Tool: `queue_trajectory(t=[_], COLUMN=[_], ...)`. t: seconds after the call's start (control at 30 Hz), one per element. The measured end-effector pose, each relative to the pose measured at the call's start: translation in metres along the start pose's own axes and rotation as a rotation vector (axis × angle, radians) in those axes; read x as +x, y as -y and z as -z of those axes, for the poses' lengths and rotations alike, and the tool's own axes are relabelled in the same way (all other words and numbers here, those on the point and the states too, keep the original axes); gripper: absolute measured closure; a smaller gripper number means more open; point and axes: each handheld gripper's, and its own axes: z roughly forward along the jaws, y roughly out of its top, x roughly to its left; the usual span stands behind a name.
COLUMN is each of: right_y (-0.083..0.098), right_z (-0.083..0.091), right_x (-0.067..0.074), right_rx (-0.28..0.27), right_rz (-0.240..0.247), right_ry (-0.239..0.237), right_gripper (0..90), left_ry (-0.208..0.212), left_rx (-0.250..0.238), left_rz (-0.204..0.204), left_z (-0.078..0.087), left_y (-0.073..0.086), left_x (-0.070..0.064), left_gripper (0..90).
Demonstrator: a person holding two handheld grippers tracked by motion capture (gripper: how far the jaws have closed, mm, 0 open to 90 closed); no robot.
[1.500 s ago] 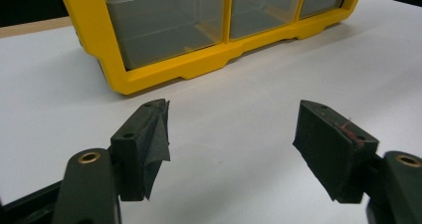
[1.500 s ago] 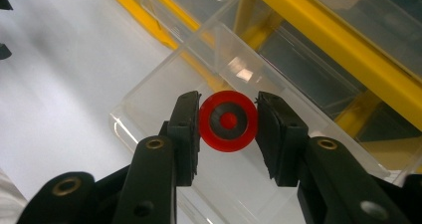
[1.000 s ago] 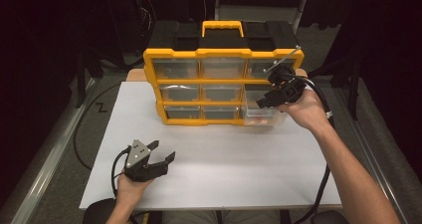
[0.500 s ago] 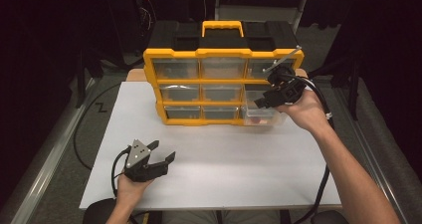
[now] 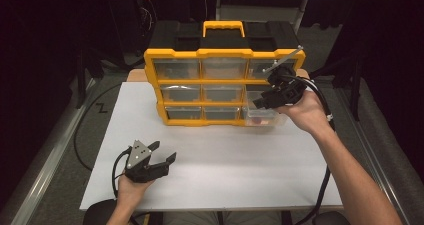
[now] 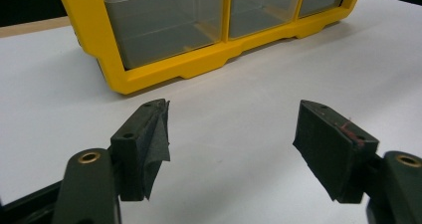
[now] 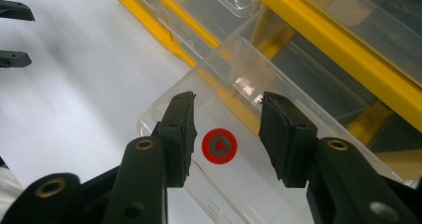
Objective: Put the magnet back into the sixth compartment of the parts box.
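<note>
At the right of the frame, the right gripper (image 7: pixel 226 134) hangs open over the red disc (image 7: pixel 219 146) in the pulled-out drawer (image 7: pixel 164 107), jaws just closing, so next it must dip and pinch.

A lab-like recording bench: white table (image 5: pixel 220 160), dark curtained surround, yellow parts organizer (image 5: pixel 222 87), trailing cables (image 5: pixel 87 130).

Overhead light is falling on the white worktop (image 5: pixel 220 155), leaving the surroundings in the high view nearly black. The high view is looking soft and slightly grainy. In the left gripper view, the yellow organizer (image 6: pixel 199 67) is casting a soft shadow onto the worktop, and glare is washing out a drawer's top edge. In the right gripper view, reflections are streaking the clear drawer (image 7: pixel 239 84), and the near jaws are appearing blurred.
</note>
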Motion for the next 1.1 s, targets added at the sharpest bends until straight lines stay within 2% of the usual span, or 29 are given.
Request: queue_trajectory(t=[0.67, 1.1], right_y=[-0.005, -0.009], right_z=[0.004, 0.004], right_x=[0.014, 0.027], right_rx=[-0.029, -0.048], right_rz=[0.021, 0.068], right_ry=[-0.029, -0.038], right_gripper=[58.6, 58.1], left_ry=[0.0, -0.001], left_rx=[0.0, 0.002], left_rz=[0.0, 0.0], left_z=[0.0, 0.0], left_y=[0.0, 0.0], left_x=[0.0, 0.0], left_gripper=[29.6, 29.6])
